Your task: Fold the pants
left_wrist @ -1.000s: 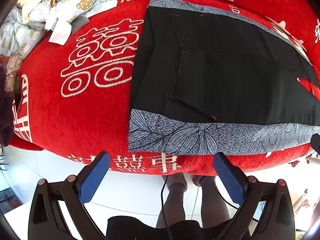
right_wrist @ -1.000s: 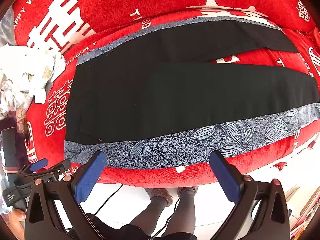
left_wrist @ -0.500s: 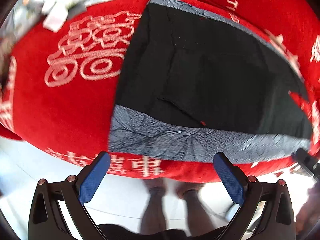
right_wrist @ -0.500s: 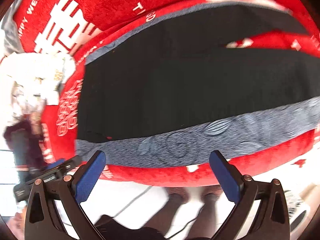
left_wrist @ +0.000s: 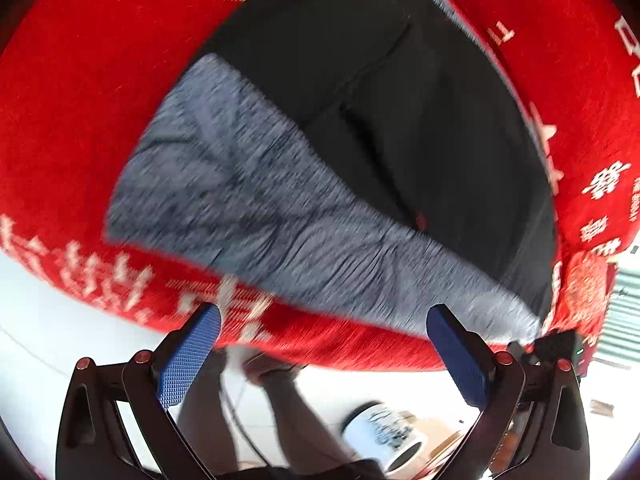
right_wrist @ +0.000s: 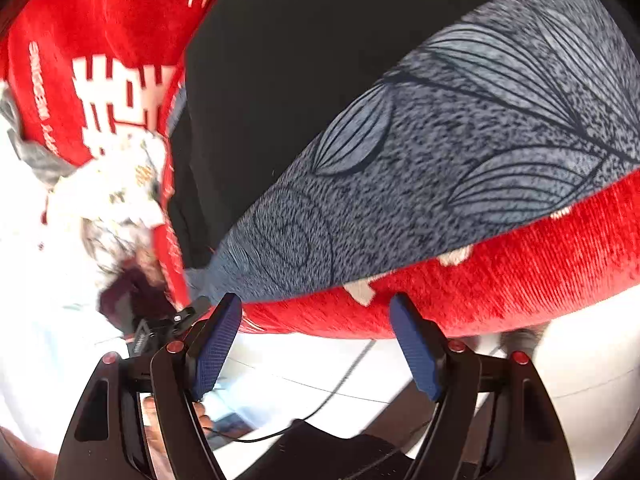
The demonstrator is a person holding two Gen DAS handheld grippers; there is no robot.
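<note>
The pants point(left_wrist: 420, 120), black with a grey leaf-print band, are laid flat on the red cover point(left_wrist: 72, 120); their far ends are cut off, details blurred. The left gripper point(left_wrist: 324, 320) and right gripper point(right_wrist: 316, 304) are held empty, jaws apart, near the band.

Right gripper point(right_wrist: 316, 344): blue-padded fingers spread apart, nothing between them, tips just below the front edge of the red cushion point(right_wrist: 500, 280). Pants point(right_wrist: 300, 80) lie spread on the cushion top: black cloth, with a grey leaf-print band point(right_wrist: 440, 168) along the cushion's front edge. White characters woven into the cushion, upper left. Pale printed cloth heap point(right_wrist: 116, 192) at the cushion's left end, blurred. Second gripper point(right_wrist: 160, 328) below that end, state unreadable. White floor point(right_wrist: 300, 368) beneath the cushion.
</note>
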